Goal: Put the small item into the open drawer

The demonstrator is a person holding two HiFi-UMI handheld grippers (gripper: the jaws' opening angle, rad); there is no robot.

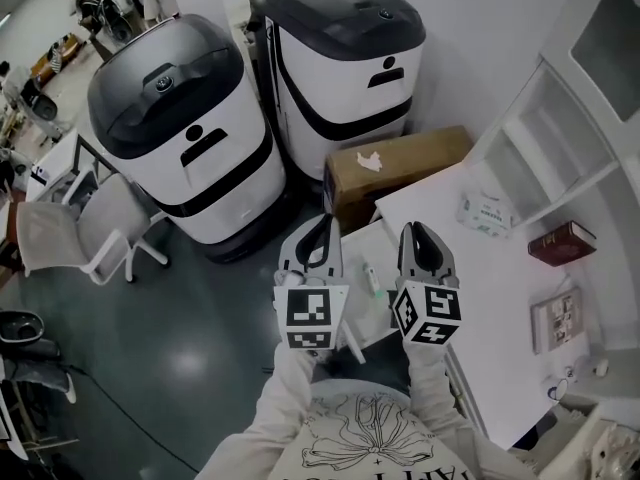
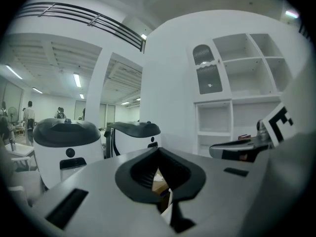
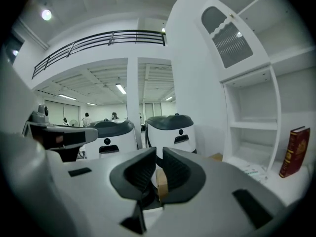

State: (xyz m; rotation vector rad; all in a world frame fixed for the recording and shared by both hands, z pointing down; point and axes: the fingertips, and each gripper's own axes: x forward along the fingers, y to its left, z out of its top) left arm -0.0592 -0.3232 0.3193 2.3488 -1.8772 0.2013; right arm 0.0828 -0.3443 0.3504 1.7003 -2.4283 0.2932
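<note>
While left gripper [image 1: 325, 222] flanks right gripper [image 1: 416, 232], both point forward.

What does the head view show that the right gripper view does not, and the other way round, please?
Only the head view shows the open drawer with the small item lying in it, and the person's sleeves. Only the right gripper view shows the balcony railing, the ceiling lights, and the narrow slit between the jaws of the right claw, with nothing gripped. Both show the white machines, the red book and the left claw.
</note>
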